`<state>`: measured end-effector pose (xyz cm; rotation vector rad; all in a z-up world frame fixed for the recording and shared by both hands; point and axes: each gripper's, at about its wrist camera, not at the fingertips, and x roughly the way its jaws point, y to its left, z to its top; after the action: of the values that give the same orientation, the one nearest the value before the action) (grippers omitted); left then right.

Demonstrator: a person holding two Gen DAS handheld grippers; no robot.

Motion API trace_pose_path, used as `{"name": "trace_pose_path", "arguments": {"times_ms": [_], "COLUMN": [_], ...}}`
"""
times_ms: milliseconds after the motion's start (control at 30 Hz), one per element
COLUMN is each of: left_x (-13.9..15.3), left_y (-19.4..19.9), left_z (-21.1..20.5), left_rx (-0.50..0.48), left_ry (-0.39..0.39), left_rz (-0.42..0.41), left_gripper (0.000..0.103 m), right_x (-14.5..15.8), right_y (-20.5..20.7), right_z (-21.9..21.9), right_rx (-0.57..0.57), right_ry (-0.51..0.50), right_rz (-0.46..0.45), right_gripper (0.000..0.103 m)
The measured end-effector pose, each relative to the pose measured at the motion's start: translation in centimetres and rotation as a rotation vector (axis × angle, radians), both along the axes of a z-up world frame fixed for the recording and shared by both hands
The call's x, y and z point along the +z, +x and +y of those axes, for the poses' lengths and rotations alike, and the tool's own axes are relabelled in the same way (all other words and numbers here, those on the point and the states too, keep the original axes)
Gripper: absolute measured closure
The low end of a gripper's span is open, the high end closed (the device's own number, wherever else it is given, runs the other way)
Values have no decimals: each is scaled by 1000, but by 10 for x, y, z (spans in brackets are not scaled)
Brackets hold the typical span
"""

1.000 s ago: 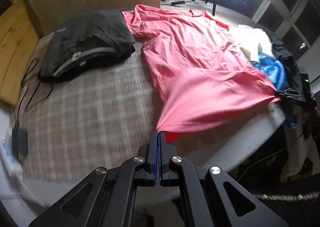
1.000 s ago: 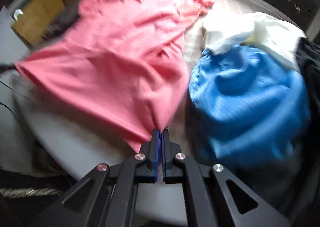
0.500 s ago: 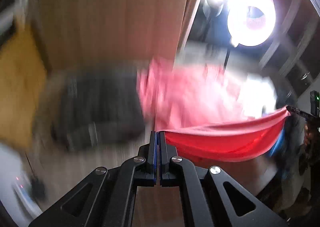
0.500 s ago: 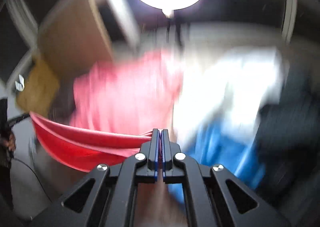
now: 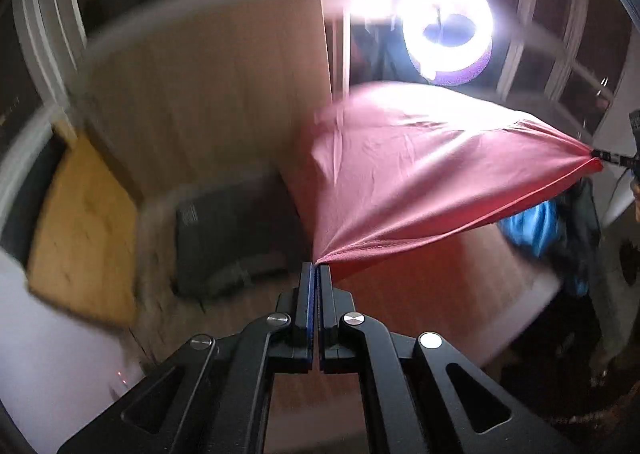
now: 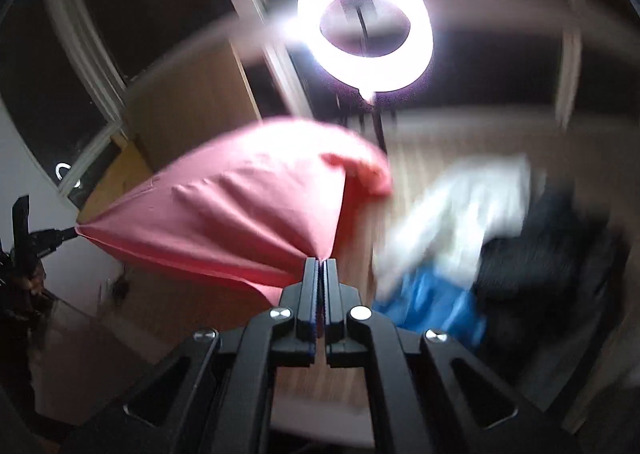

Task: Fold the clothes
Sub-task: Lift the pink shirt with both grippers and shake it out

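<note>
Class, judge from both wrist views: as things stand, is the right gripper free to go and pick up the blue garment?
Probably not yet. The right gripper is shut on a corner of the pink shirt, stretched across to the left gripper. The blue garment lies uncovered nearby, so releasing the shirt would free the way.

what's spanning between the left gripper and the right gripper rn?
The pink shirt, stretched taut between left gripper and right gripper, each shut on a corner. Both wrist views show it.

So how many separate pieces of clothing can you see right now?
5, though blur may hide more. The pink shirt hangs stretched between both closed jaws. A folded dark garment lies left. A white garment, blue garment and black garment sit piled right.
</note>
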<state>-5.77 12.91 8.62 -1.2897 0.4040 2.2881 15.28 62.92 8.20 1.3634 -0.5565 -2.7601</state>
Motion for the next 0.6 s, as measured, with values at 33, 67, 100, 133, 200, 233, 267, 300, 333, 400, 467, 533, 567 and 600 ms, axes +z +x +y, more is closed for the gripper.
{"name": "trace_pose_path", "arguments": {"times_ms": [33, 67, 100, 133, 200, 233, 267, 300, 333, 400, 467, 533, 567, 600], "left_x": [-23, -49, -73, -96, -144, -164, -179, -194, -207, -227, -242, -255, -257, -255], "left_y": [7, 14, 20, 25, 36, 40, 45, 50, 53, 58, 60, 60, 60, 61], "left_z": [0, 1, 1, 2, 0, 0, 1, 3, 4, 5, 6, 5, 3, -1], "left_rx": [-10, -18, -22, -23, -16, -16, -22, -28, -30, -25, -32, -22, -18, -15], "left_ry": [-23, -49, -67, -73, -79, -78, -72, -67, -54, -11, -2, -15, -20, -22], "left_rz": [-39, -83, -124, -162, -238, -267, -284, -302, -320, -361, -396, -443, -456, -461], "left_gripper": [103, 103, 103, 103, 103, 103, 103, 103, 103, 103, 102, 102, 102, 102], "right_x": [-30, -59, -88, -118, -167, -190, -210, -228, -242, -258, -264, -260, -256, -249], "right_y": [7, 15, 21, 28, 40, 45, 50, 55, 58, 64, 65, 62, 59, 57], "right_z": [-2, -3, -3, -1, 0, 0, 0, -2, -2, -1, -1, -5, -8, -12], "right_rx": [-4, -17, -35, -50, -83, -100, -112, -121, -129, -142, -140, -118, -98, -77], "right_ry": [-25, -58, -93, -125, -160, -173, -171, -158, -154, -161, -136, -56, -26, -10], "right_rz": [-44, -89, -132, -175, -252, -289, -326, -362, -389, -419, -432, -446, -452, -452], "right_gripper": [101, 101, 101, 101, 101, 101, 101, 101, 101, 101, 101, 101, 100, 100]}}
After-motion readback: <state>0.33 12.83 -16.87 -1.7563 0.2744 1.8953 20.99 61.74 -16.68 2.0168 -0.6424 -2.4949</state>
